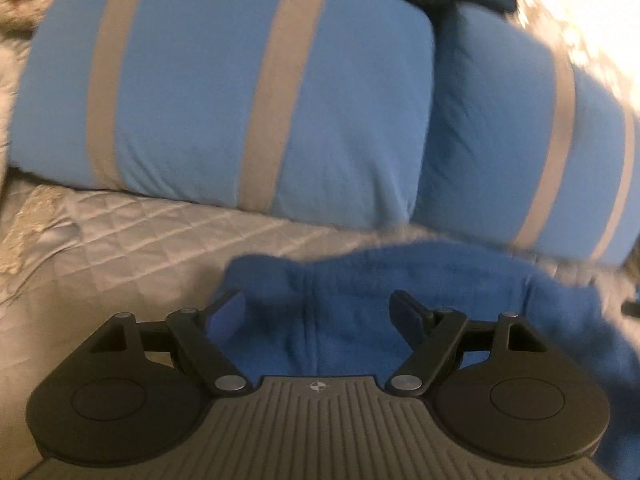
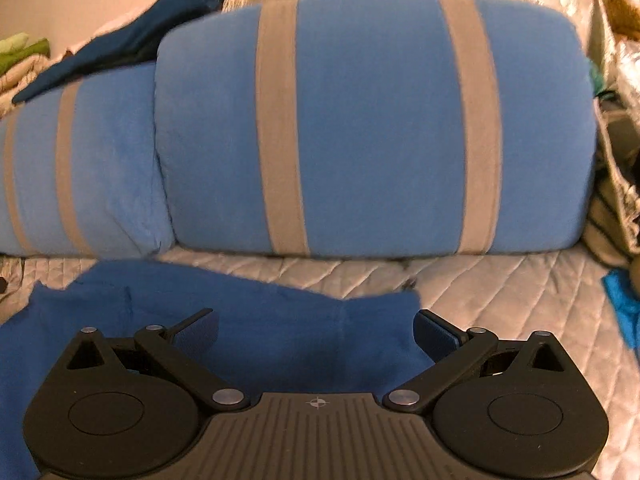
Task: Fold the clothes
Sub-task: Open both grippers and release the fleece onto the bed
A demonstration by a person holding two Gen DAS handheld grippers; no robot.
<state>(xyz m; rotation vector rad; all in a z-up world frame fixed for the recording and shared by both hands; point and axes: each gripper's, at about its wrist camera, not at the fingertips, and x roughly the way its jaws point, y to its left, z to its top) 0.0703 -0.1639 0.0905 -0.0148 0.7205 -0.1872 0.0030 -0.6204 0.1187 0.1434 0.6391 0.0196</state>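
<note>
Black-fingered, the left tool (image 1: 320, 312) and the right tool (image 2: 316, 332) both gape wide, gripping nothing. Directly beneath and just ahead of each lies the blue garment (image 2: 256, 320), spread on the quilted bed (image 2: 500, 292) with a ragged far edge; folding looks barely begun. Beyond it two striped pillows (image 1: 224, 92) crowd the space, a dark cloth (image 2: 132, 48) draped behind them.

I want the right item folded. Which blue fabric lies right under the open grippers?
The plain royal-blue garment, flat on the quilt; unlike the grey-striped pillows behind, it has no stripes.
</note>
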